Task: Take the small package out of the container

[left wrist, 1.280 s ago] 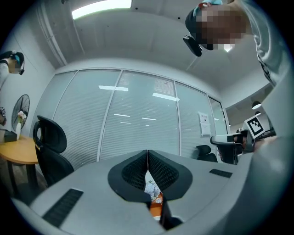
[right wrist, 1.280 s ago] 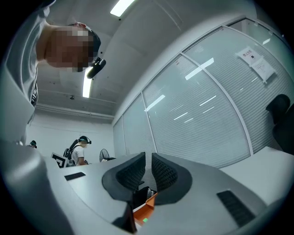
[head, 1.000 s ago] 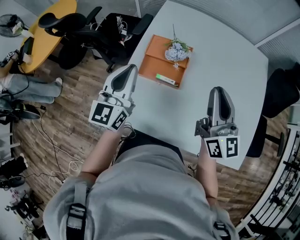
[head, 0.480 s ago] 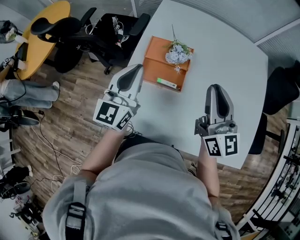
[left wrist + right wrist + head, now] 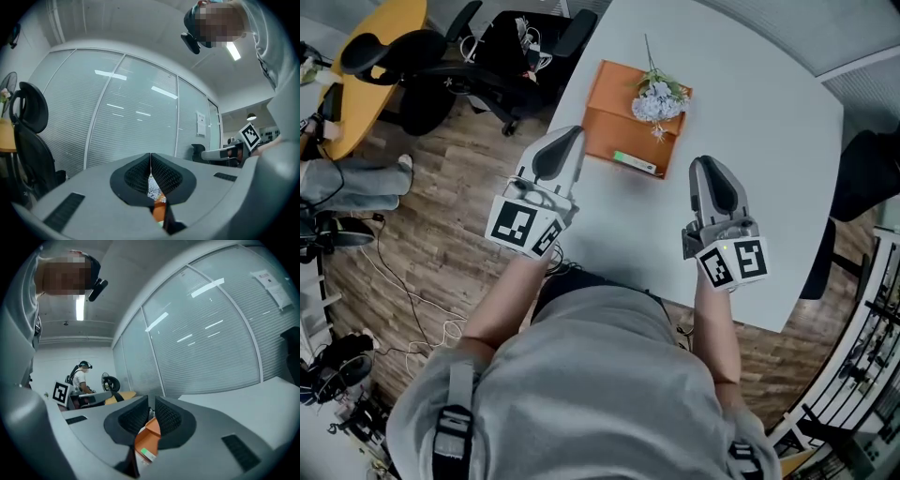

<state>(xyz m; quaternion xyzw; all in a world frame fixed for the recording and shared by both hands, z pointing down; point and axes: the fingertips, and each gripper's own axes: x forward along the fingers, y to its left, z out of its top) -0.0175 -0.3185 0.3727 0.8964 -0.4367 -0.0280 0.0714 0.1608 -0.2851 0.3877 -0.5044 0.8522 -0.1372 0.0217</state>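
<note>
Two hand-held grippers hover over a white table (image 5: pixel 759 141): left gripper (image 5: pixel 571 138) jaws together, right gripper (image 5: pixel 704 166) jaws narrowly apart, neither holding anything. The small package (image 5: pixel 636 162) lies along the near edge of the orange container (image 5: pixel 614 122), near flowers (image 5: pixel 660 98). At left are a wood floor (image 5: pixel 441 234), black office chairs (image 5: pixel 441 70) and a yellow table (image 5: pixel 370 56).

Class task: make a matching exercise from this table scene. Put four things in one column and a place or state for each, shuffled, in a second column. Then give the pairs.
Things
1. flat orange container
2. bunch of pale flowers
3. small green-and-white package
4. left gripper

Places or states
A. jaws together, holding nothing
B. along the container's near edge
C. on the white table
D. over the container's far right corner

Pairs: 1-C, 2-D, 3-B, 4-A
</note>
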